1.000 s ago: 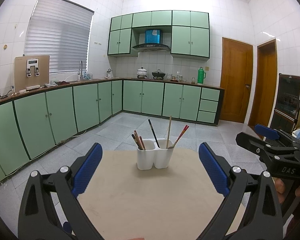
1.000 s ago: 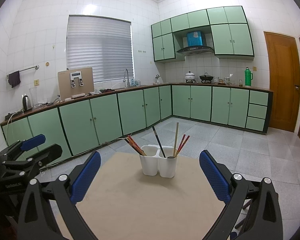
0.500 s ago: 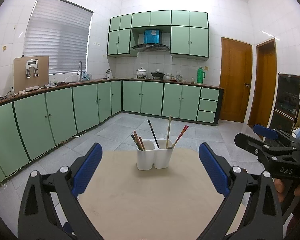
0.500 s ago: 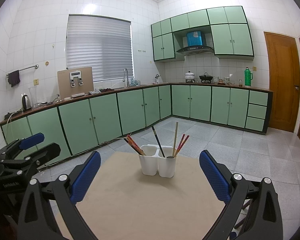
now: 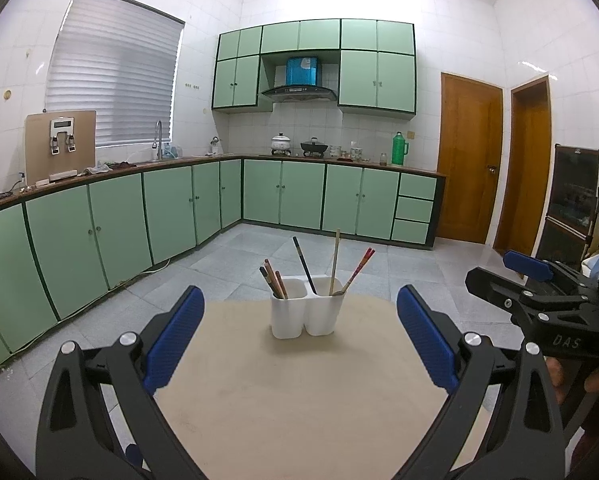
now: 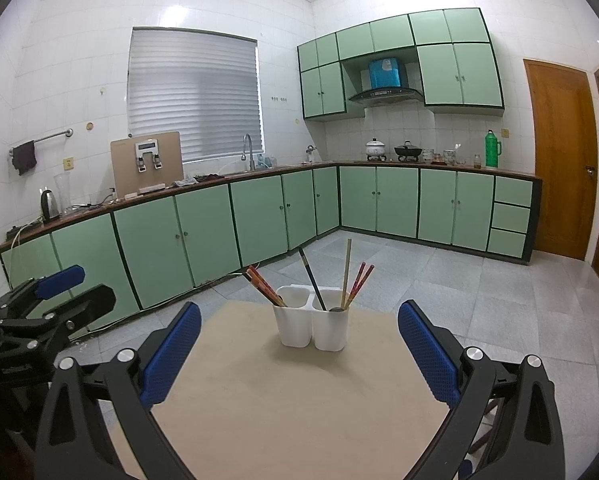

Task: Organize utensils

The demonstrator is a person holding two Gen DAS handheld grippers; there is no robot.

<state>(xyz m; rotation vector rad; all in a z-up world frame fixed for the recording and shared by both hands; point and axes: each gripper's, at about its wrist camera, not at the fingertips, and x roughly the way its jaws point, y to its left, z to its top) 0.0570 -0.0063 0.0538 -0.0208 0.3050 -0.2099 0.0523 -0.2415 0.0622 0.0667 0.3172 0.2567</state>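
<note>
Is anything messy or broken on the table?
Nothing looks broken or spilled. The white holder stands upright on the table. The chopsticks in its left cup huddle together, but those in the right cup splay in different directions. Both the left gripper and right gripper are open, holding nothing.

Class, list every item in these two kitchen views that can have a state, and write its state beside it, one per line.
left claw: open, empty
right claw: open, empty
white two-cup utensil holder: upright on the table
chopsticks: standing tilted in the holder's left cup
lower cabinet doors: shut
wooden door: shut
window blind: lowered
</note>
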